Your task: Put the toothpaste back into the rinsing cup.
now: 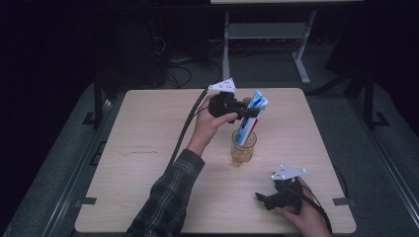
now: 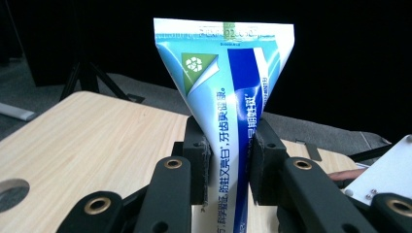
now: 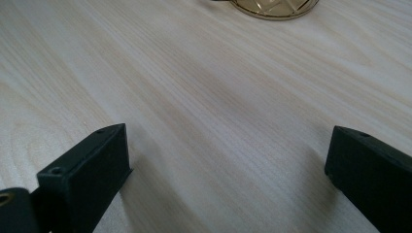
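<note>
Toothpaste tube [image 1: 250,117] clamped in the left gripper [image 1: 247,112], its lower end inside an amber glass cup [image 1: 243,148] standing near the middle of the wooden table [image 1: 148,148]. In the left gripper view the pads press the tube [image 2: 228,111] from both sides, with the flat crimped end pointing up above the jaws and the tube leaning slightly. Person's left hand [image 1: 212,123] and plaid sleeve [image 1: 168,197] reach in from the cup's near-left side; a black cable [image 1: 185,128] trails back over the table, left of the cup. Right gripper [image 1: 262,197] rests low near the table's front edge, to the cup's near-right and well apart from it, jaws spread wide w/ nothing between them but bare tabletop [image 3: 209,97]. The cup's base [image 3: 274,7] shows at the top edge of the right gripper view. Beyond the table, behind the cup: a metal stand [image 1: 267,34] and loose cables on a dark floor. Nothing stands between the cup and either gripper.
</note>
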Demonstrator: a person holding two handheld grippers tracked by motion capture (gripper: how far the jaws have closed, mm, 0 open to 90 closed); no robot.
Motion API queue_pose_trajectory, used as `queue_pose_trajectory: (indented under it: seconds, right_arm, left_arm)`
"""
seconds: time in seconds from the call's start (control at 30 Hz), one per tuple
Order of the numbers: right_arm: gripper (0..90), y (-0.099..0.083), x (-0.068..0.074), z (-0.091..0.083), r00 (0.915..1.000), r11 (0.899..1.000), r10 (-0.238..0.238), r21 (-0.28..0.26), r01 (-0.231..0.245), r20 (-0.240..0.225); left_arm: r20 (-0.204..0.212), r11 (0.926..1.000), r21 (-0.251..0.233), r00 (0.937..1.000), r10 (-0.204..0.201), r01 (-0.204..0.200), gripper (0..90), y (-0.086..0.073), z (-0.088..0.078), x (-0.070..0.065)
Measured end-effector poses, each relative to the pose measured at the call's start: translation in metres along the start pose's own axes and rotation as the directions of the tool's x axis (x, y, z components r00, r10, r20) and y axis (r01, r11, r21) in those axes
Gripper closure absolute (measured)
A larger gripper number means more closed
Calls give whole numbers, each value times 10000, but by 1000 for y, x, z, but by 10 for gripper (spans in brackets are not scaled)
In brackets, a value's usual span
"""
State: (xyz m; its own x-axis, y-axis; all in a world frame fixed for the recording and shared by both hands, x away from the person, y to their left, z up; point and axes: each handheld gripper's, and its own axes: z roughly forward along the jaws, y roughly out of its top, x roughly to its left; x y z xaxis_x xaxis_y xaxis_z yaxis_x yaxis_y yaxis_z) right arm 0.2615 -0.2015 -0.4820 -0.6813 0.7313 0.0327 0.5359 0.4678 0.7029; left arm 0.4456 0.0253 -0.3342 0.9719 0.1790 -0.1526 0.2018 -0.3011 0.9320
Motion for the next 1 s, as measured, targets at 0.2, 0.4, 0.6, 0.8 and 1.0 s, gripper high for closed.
queue_pose_trajectory:
  seconds: [0.2,0.4,0.6,0.8,1.0]
  right_arm:
    - [17,0,0,0,10000,10000,-7,-3,7,-10]
    - [17,0,0,0,10000,10000,-17,-9,17,-4]
    - [17,0,0,0,10000,10000,-2,-3,2,-12]
    - [17,0,0,0,10000,10000,-2,-1,2,-14]
    - [17,0,0,0,10000,10000,-3,0,3,-13]
  left_arm:
    - [51,9995,215,9998,-211,210,725,-10,6,3]
    - [22,9990,364,9996,-264,263,725,-19,11,4]
    - [-6,9980,537,9995,-324,324,724,-26,11,6]
    - [-32,9975,571,9991,-414,415,723,-33,13,6]
    - [-46,9965,705,9990,-440,442,721,-38,16,5]
